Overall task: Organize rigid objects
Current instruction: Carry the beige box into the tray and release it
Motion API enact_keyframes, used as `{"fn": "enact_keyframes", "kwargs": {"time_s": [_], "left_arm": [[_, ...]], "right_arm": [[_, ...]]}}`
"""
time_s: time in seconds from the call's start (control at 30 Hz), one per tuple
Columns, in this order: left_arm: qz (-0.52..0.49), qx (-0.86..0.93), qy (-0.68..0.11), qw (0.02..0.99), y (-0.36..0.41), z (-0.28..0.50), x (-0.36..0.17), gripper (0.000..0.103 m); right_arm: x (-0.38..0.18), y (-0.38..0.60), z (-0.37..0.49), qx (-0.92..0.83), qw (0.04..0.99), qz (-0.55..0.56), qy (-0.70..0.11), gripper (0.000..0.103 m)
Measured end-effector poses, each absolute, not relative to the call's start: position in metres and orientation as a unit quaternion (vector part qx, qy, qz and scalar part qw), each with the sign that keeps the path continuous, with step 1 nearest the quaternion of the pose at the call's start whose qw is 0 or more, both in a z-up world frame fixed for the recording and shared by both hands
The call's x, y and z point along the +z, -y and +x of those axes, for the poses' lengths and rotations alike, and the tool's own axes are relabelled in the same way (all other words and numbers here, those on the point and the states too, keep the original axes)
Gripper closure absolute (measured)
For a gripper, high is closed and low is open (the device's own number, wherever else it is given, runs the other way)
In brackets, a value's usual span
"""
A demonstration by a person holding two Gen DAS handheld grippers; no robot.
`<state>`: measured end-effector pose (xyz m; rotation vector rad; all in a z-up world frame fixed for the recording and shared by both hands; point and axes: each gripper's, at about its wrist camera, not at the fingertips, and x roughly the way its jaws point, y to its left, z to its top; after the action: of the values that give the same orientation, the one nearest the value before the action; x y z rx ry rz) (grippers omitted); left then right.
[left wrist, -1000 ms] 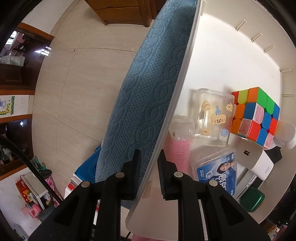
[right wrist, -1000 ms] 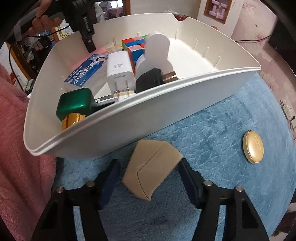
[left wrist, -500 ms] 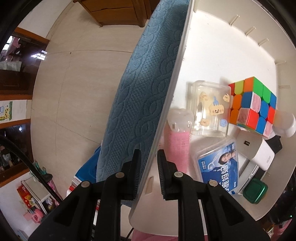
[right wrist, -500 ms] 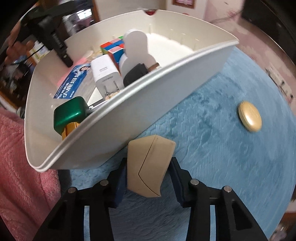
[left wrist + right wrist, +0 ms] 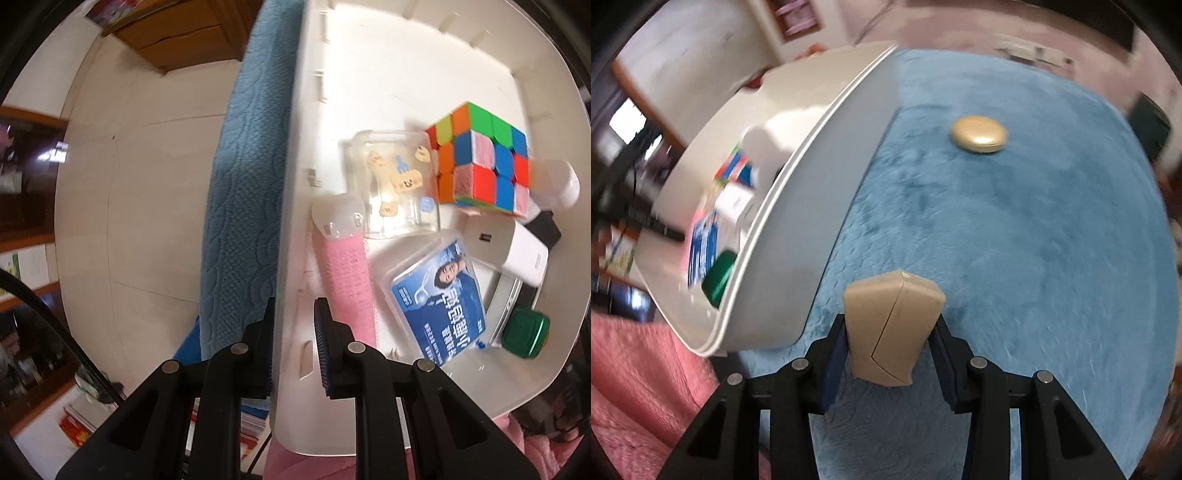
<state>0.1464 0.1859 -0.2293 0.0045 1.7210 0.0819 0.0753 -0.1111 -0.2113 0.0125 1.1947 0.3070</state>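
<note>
My right gripper (image 5: 888, 347) had just clenched on the tan case (image 5: 892, 328), lifting it off the blue mat (image 5: 1015, 240) toward the white bin (image 5: 388, 74), whose wall my left gripper (image 5: 293, 347) pinched steady.

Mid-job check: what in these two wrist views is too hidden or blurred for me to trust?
- Right wrist: white bin contents smeared by motion blur; its near wall hides most.
- Right wrist: underside of the tan case is hidden by the case itself.
- Left wrist: black item behind the cube, unidentifiable.
- Left wrist: bin corner cut off by the lens edge.
</note>
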Motion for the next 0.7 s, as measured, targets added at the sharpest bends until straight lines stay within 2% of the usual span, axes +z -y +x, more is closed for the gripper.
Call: {"fn": "enact_keyframes", "kwargs": {"time_s": [0.3,0.7], "left_arm": [[0.021,-0.012,-0.758,0.652,-0.178,0.141,-0.230,0.085],[0.046,-0.054,-0.759,0.647,-0.175,0.144,-0.230,0.086]], "right_arm": [[-0.166,0.107,0.057,0.101,0.851,0.022,-0.516,0.060],[-0.123,0.034,0.055,0.135,0.873,0.013,-0.469,0.059]]}}
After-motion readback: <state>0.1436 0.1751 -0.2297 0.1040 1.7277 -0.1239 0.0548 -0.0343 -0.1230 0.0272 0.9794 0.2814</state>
